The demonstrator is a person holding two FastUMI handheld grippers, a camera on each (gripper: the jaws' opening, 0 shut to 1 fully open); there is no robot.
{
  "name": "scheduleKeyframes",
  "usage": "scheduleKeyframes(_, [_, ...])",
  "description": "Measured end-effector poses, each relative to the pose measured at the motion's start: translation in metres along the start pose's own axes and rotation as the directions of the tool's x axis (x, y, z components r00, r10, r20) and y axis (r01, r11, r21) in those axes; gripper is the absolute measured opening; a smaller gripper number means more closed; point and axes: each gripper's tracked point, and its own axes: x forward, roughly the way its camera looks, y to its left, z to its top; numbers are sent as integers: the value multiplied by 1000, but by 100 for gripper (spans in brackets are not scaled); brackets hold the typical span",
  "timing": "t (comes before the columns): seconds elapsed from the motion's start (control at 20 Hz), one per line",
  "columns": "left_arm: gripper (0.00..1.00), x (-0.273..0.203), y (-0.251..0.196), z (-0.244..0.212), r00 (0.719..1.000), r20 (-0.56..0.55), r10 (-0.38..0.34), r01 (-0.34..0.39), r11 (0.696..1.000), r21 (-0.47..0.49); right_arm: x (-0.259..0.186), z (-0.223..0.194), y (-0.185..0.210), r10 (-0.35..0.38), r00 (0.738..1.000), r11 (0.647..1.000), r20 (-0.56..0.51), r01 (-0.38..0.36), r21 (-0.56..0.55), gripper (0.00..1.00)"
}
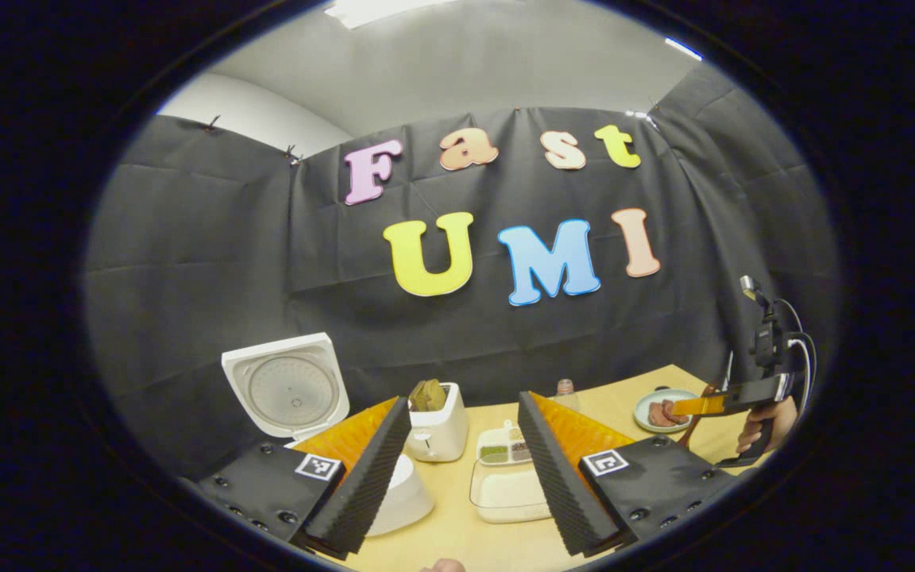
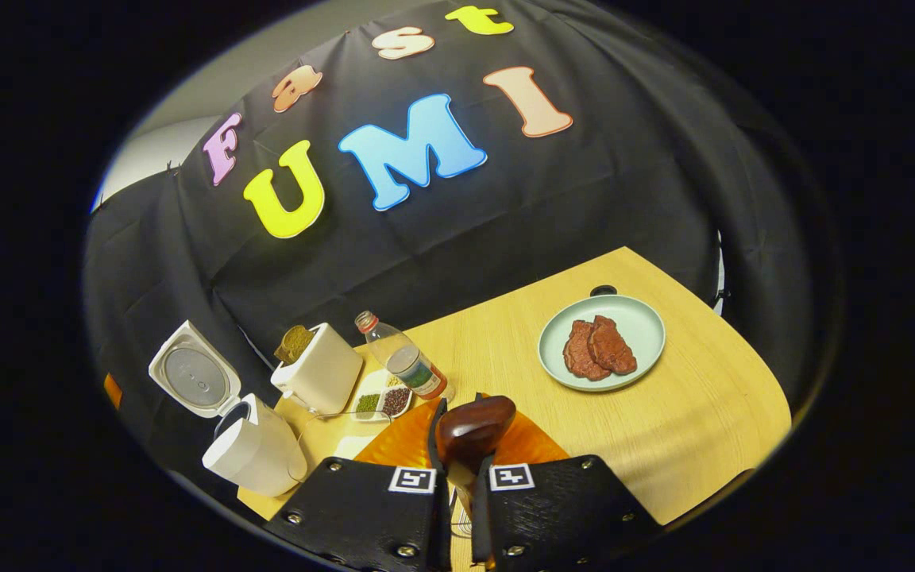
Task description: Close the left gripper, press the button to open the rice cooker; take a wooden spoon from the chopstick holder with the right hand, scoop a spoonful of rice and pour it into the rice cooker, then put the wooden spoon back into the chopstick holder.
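The right claw (image 2: pixel 461 469) is squeezing the wooden spoon (image 2: pixel 473 429); the left claw (image 1: pixel 461 469) is hanging wide open, holding nothing. Keep the spoon level while dipping for rice.

Walls: black cloth (image 1: pixel 211 238) draped around the booth, creased, clipped along its top edge.
Ceiling: pale grey (image 1: pixel 457 63), bright light panel (image 1: pixel 370 9) above.
Table: light wood (image 2: pixel 712 413), its far edge against the cloth.
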Motion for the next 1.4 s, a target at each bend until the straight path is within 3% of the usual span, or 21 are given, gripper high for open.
scheduleKeyframes(0.2, [91, 11, -3, -10, 1000, -17, -25, 25, 999, -21, 11, -14, -10, -64, 997, 998, -32, 65, 24, 10])
scheduleKeyframes(0.35, [98, 18, 8, -22, 998, -39, -41, 40, 999, -22, 14, -16, -11, -92, 996, 995, -10, 92, 25, 11])
scheduleKeyframes(0.4, [92, 20, 13, -23, 998, -35, -42, 42, 999, -25, 16, -17, -12, -103, 995, 994, -2, 103, 21, 11])
scheduleKeyframes(0.45, [92, 22, 18, -24, 998, -36, -45, 44, 999, -32, 18, -19, -13, -116, 993, 993, -1, 116, 18, 11])
scheduleKeyframes(0.5, [98, 25, 24, -26, 998, -38, -45, 44, 998, -38, 20, -21, -13, -121, 993, 993, 3, 121, 14, 11])
scheduleKeyframes(0.8, [95, 49, 48, -29, 998, -39, -52, 49, 996, -73, 20, -27, -16, -136, 990, 988, 46, 139, -63, 16])
scheduleKeyframes(0.9, [98, 52, 53, -23, 998, -19, -55, 53, 996, -73, 16, -30, -29, -189, 981, 972, 44, 194, -131, 24])
scheduleKeyframes(0.95, [98, 53, 55, -23, 998, -16, -56, 54, 996, -70, 14, -28, -29, -185, 981, 971, 55, 191, -146, 36])
scheduleKeyframes(1.05, [98, 55, 64, -27, 999, -21, -37, 36, 998, -61, 0, -18, -42, -244, 967, 954, 79, 253, -160, 100])
scheduleKeyframes(1.2, [98, 59, 70, -26, 999, -21, -38, 35, 995, -93, -38, 20, -52, -322, 925, 925, 202, 353, -140, 99])
scheduleKeyframes(1.4, [98, 65, 83, -24, 998, -41, -42, 37, 991, -130, -79, 73, -21, -289, 904, 933, 316, 339, -119, 99])
